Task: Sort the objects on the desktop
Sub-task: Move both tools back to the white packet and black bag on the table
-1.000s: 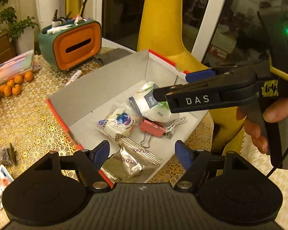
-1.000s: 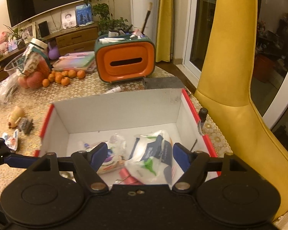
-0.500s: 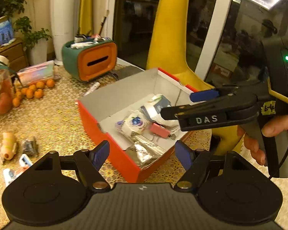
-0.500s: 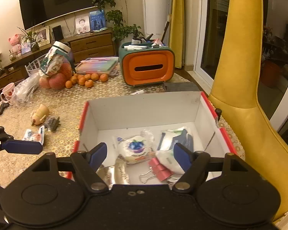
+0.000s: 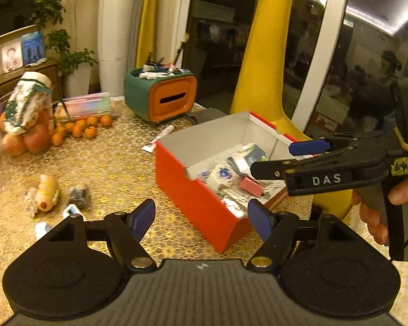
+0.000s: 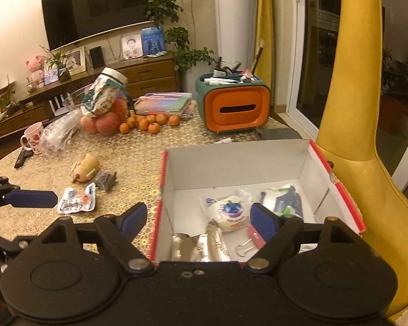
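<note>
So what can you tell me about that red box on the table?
The red box looks like cardboard, red outside and white inside, open-topped with no lid. It sits upright on the gold patterned tablecloth near the yellow chair. Inside lie snack packets, a pink binder clip and a white cable.

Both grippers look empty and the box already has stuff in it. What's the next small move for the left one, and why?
Probably swing the left gripper leftward and down toward the loose items beside the red box, starting with the small white packet. Its jaws are open and empty, and that packet lies flat on the table nearest it.
</note>
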`<state>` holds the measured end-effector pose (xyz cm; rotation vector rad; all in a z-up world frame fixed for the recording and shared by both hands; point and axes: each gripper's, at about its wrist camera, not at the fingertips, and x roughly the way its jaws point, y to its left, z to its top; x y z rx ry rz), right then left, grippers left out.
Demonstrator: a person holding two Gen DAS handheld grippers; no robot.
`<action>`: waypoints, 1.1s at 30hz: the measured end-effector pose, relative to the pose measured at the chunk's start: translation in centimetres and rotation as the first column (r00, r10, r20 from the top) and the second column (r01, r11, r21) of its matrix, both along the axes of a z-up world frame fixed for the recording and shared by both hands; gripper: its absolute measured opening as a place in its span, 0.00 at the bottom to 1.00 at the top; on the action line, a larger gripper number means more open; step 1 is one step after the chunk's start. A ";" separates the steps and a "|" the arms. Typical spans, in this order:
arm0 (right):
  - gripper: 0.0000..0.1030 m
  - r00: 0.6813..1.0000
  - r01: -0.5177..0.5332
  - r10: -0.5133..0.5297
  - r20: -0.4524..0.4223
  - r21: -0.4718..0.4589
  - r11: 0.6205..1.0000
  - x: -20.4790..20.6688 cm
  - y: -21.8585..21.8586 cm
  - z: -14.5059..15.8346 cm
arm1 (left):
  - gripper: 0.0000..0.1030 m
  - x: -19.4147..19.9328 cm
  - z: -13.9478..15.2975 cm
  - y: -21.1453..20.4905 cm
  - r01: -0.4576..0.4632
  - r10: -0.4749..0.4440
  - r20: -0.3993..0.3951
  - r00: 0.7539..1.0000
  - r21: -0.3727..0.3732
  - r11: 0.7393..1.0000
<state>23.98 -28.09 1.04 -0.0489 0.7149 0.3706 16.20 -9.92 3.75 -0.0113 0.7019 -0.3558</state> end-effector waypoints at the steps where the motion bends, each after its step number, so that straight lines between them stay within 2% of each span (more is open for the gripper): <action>1: 0.82 1.000 -0.007 0.007 0.004 0.001 1.000 -0.2 0.4 0.0 | 0.72 -0.3 0.0 0.5 -0.008 0.008 0.007 1.000 0.000 1.000; 8: 0.85 0.999 -0.037 0.037 0.007 0.013 0.999 -1.4 3.3 -0.1 | 0.76 -1.8 -0.2 4.1 -0.075 0.075 0.042 0.996 -0.011 0.997; 17: 0.95 0.996 -0.086 0.086 0.013 -0.011 0.996 -1.7 7.7 -0.8 | 0.82 -2.7 -1.7 8.2 -0.151 0.152 0.055 0.987 -0.024 0.988; 20: 0.95 0.995 -0.095 0.096 0.016 -0.022 0.995 -1.4 9.1 -1.2 | 0.86 -2.9 -2.5 9.3 -0.165 0.166 0.064 0.984 -0.018 0.986; 24: 0.95 0.995 -0.098 0.098 0.006 -0.024 0.995 -0.6 10.8 -1.8 | 1.00 -3.0 -3.6 10.9 -0.175 0.176 0.068 0.982 -0.025 0.984; 33: 0.95 0.995 -0.098 0.098 -0.011 -0.053 0.994 1.5 14.3 -3.8 | 1.00 -1.5 -6.7 13.8 -0.185 0.186 0.055 0.981 -0.026 0.982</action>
